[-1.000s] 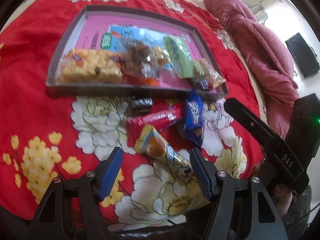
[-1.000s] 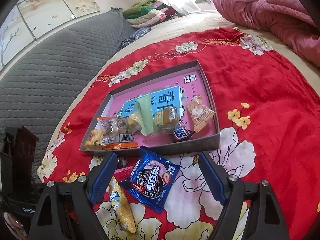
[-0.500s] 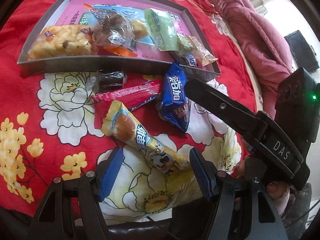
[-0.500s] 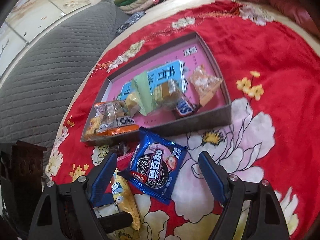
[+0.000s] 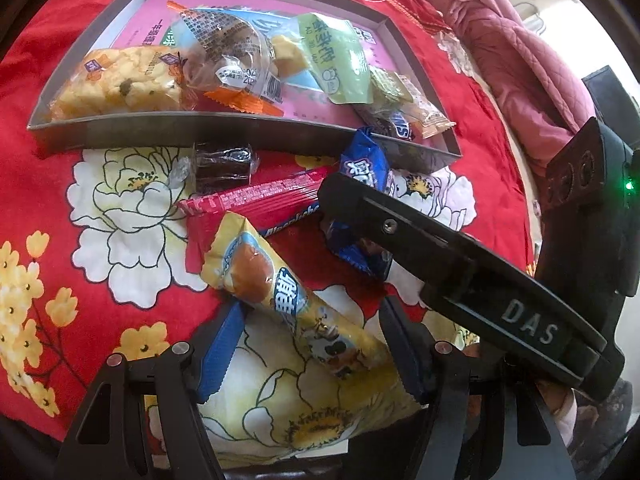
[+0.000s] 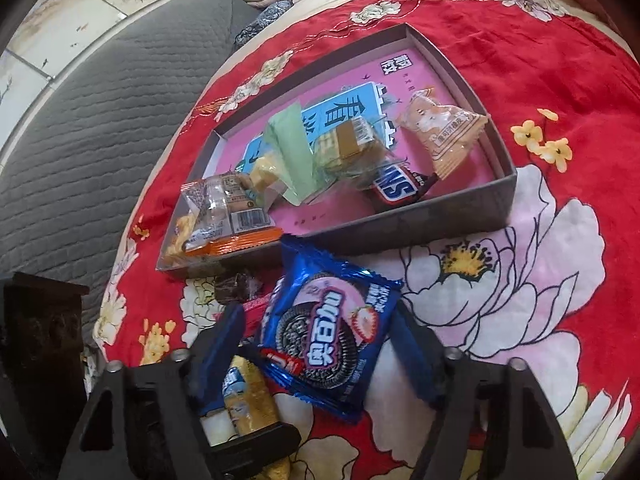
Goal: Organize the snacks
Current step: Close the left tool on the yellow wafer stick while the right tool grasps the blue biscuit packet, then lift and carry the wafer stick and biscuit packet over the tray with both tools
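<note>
While both claws sit low over the red floral bedspread [image 6: 560, 60], my left gripper [image 5: 312, 344] has its jaws spread wide, with the yellow bread-roll packet [image 5: 296, 300] lying diagonally between the blue pads, not pinched as far as I can tell. My right gripper [image 6: 320, 344] is spread wide too, straddling the blue cookie pack [image 6: 324, 336], the one with the sandwich cookie and strawberry printed on it; the pads look just beside its edges rather than squeezing it. From the left wrist cam, the right gripper's black finger crosses in from the right and covers part of that blue pack. Moving outward, a long red wafer-style bar [image 5: 256, 200] lies partly under the yellow packet and the blue pack, and a small dark candy in a clear wrapper [image 5: 222, 166] sits just beside the front wall of the grey tray [image 6: 460, 208]. All four of these are outside the tray, on the bedspread right in front of it. Inside the tray, on its pink printed bottom, there's a puffed rice bar [image 5: 116, 84] at the left end, a clear bag with an orange edge [image 5: 228, 64], a pale green pouch [image 5: 336, 60], a Snickers mini [image 6: 396, 190] by the front wall, and a tan cracker packet [image 6: 444, 132]. Further out there's a pink quilt [image 5: 508, 52] bunched up on the right, and a grey quilted cover [image 6: 80, 120] on the left in the right cam.
</note>
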The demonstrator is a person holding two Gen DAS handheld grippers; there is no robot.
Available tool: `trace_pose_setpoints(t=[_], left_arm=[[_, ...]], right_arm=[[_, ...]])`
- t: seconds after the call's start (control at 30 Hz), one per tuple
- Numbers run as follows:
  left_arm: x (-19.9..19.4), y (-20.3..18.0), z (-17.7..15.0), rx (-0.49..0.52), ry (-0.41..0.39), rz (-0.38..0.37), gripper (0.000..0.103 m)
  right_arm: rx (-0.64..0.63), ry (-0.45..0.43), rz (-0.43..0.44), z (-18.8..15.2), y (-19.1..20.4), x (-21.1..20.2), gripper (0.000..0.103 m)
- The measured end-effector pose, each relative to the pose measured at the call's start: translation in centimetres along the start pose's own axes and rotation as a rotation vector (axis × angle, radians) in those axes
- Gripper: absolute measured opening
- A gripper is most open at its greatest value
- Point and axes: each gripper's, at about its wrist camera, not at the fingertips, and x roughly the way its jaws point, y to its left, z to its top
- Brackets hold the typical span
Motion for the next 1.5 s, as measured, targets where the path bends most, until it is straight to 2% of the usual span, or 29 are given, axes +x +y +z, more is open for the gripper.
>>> trace_pose_setpoints(t=[0.1, 0.23, 0.43, 0.7, 0.77, 1.1, 1.5], left_arm=[[0.4, -0.3, 0.1, 0.005, -0.008, 0.012, 0.071], [0.7, -0.6, 0.0, 0.023, -0.021, 0.031, 0.07], [1.0, -0.6, 0.3, 0.044, -0.041, 0.088, 0.044], [0.3, 0.1, 0.4, 0.042, -0.059, 0.056, 0.035], [-0.2, 0.1, 0.3, 0.058, -0.068, 0.037, 0.026], [-1.4, -0.2, -0.3, 0.086, -0.085, 0.023, 0.026], [-4.4, -0.2, 0.1, 0.096, -0.155, 0.021, 0.026]], right_arm=[[0.002, -0.003, 0.002, 0.1, -0.2, 0.0, 0.058], [0.003, -0.005, 0.015, 0.1, -0.4, -0.2, 0.055], [0.004, -0.023, 0.025, 0.4, -0.4, -0.9, 0.053], [-0.038, -0.085, -0.001, 0.4, 0.0, -2.7, 0.053], [-0.063, -0.098, -0.008, 0.4, 0.4, -2.9, 0.053], [-0.083, -0.121, -0.01, 0.5, 0.8, -3.2, 0.053], [-0.12, -0.178, 0.011, 0.8, 1.3, -4.6, 0.053]])
